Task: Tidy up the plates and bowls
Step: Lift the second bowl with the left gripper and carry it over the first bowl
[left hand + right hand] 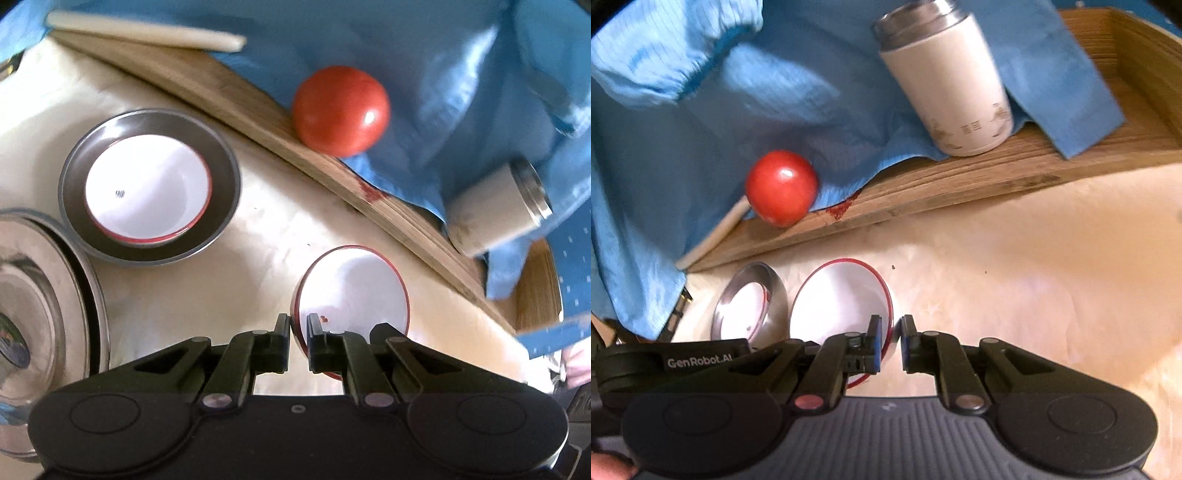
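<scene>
Both claws clamp the same white red-rimmed bowl (354, 291): left claw (298, 325) on one wall, right claw (891, 328) on the opposite. It sits tilted just beside the steel plate (147, 184). Opposing pulls could tip it from either thin-rim grip.
</scene>
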Available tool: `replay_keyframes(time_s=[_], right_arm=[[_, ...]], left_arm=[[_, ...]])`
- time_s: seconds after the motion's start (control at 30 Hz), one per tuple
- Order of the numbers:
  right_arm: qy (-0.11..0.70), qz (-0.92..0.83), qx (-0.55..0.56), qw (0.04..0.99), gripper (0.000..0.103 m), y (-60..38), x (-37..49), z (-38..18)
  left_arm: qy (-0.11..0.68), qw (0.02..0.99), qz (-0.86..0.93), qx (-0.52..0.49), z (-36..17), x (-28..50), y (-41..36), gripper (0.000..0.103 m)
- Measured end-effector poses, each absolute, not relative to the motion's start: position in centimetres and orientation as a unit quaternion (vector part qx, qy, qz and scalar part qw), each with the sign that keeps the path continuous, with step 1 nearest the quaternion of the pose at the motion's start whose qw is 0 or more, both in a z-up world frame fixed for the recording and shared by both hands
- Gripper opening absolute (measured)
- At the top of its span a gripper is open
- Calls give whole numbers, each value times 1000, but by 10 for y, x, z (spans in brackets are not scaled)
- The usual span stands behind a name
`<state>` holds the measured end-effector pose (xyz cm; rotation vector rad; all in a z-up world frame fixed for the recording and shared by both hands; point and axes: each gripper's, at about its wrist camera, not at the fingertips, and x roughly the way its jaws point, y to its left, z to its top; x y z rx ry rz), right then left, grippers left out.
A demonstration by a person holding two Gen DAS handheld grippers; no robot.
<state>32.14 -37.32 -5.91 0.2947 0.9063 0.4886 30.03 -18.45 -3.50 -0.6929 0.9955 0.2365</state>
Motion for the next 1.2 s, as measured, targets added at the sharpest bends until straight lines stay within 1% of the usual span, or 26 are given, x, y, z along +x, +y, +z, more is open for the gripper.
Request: replay_keyframes(time_s=[0.2, 0.4, 0.67, 1.03, 1.2], right_arm=[[408, 211, 174, 871, 11, -385, 301, -49], [381, 193, 185, 885, 12, -394, 285, -32], [351, 183, 194, 897, 12, -400, 273, -18], [351, 216, 153, 898, 13, -353, 274, -7], [353, 245, 139, 892, 13, -320, 278, -6]], left_arm=[[475, 829, 75, -286, -21, 303, -195, 9], [477, 832, 41, -280, -14, 304, -202, 9], [454, 843, 13, -287, 0, 297, -201, 9], [419, 840, 40, -342, 2, 272, -154, 9], [399, 845, 66, -349, 5, 258, -128, 9]])
